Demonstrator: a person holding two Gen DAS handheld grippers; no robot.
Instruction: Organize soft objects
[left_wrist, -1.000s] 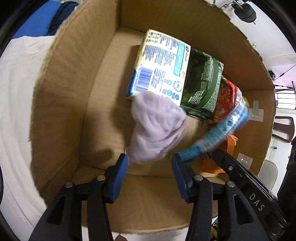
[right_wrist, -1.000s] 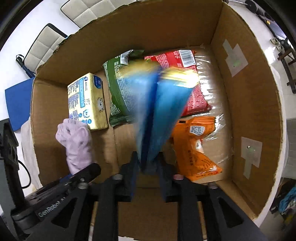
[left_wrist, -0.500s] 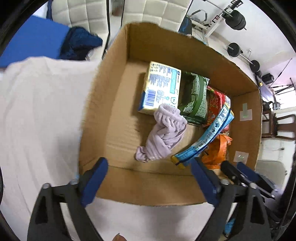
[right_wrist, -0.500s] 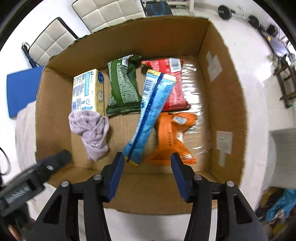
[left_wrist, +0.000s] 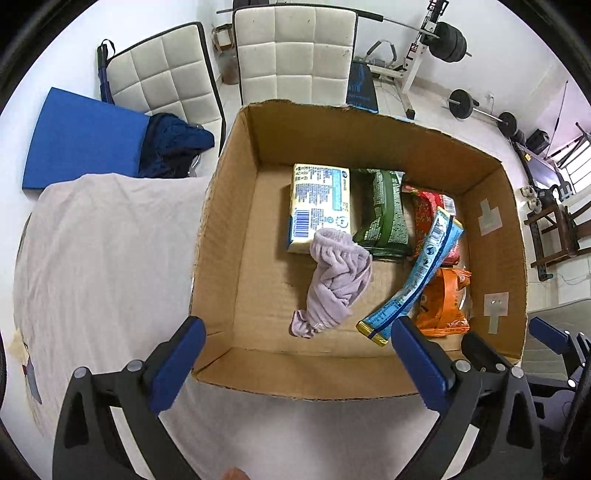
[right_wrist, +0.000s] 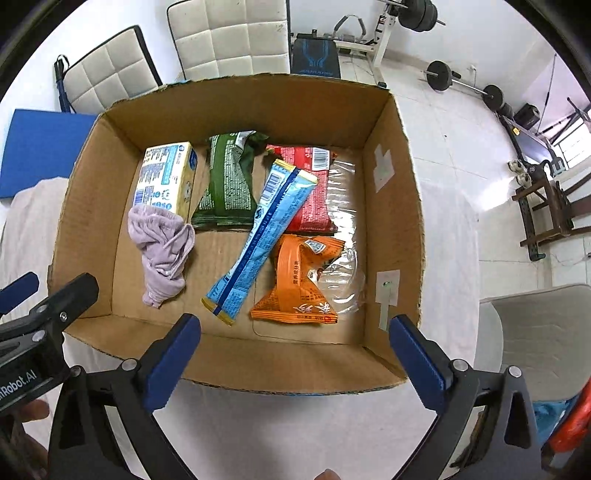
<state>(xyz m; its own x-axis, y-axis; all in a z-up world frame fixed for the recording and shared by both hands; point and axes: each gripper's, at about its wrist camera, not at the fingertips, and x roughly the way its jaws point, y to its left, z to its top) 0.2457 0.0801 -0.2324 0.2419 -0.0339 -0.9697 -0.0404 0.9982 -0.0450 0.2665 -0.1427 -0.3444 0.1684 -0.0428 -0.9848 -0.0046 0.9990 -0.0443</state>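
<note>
Your left gripper (left_wrist: 295, 354) hangs above the near wall of the open brown cardboard box (left_wrist: 236, 229) with its blue-padded jaws spread wide and nothing between them. Your right gripper (right_wrist: 293, 345) sits the same way over the near wall, jaws wide apart and empty; in the left wrist view its black body shows just past the box's near right corner.

All the soft things lie on the box floor. The crumpled pale lilac cloth (left_wrist: 334, 284) is near the middle in the left wrist view, its upper end resting against the near end of the yellow and blue printed pack (left_wrist: 320, 205). That pack lies toward the far wall, and the dark green snack bag (left_wrist: 386, 214) is just beside it on the right. Next comes the red snack bag (right_wrist: 314, 188), with the long light blue sachet (right_wrist: 264, 236) laid diagonally across its left part and running down toward the near wall. The orange snack bag (right_wrist: 299, 284) lies beside the sachet's near end, toward the near right corner, on crinkled clear plastic film (right_wrist: 345, 218).

The box rests on a table covered with a white cloth (left_wrist: 96, 266).
</note>
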